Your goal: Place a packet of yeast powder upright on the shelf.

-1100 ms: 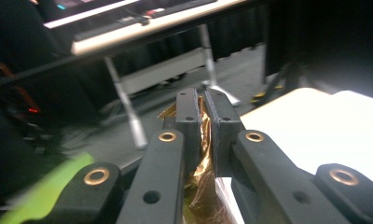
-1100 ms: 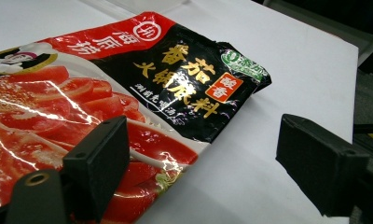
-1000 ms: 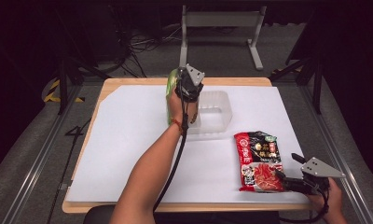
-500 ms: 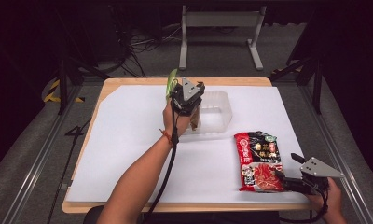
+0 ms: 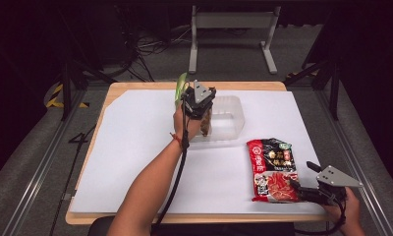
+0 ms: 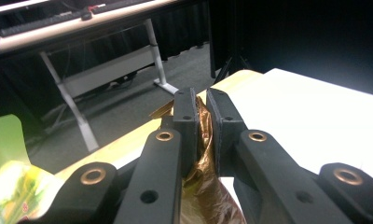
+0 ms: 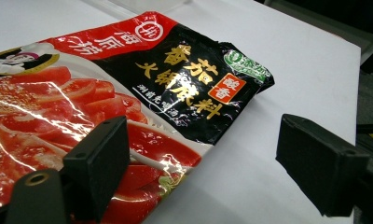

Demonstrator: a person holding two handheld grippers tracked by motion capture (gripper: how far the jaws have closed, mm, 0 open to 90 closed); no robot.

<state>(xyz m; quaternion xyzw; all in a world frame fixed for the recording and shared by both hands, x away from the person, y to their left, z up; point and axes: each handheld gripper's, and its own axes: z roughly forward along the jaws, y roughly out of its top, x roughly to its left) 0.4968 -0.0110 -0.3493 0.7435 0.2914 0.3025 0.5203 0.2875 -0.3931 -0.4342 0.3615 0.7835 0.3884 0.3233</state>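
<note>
Left gripper [image 6: 201, 109]: I have its jaws just closing, clamped on a gold foil packet [image 6: 204, 186] above the clear tub [image 5: 226, 118].
Right gripper [image 7: 203, 163]: jaws apart, beside the red sauce pouch [image 7: 128, 93].

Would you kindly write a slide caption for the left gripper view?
Left gripper pinching a crinkled gold-brown wrapper between its black jaws, green packet at one side.

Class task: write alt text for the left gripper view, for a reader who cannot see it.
The left hand-held gripper pinches a crinkled brown-gold foil packet between its two black jaws, which are closed on it. Behind lie a wooden table edge under white paper, a green packet at the left, and a dark floor with a metal stand.
</note>
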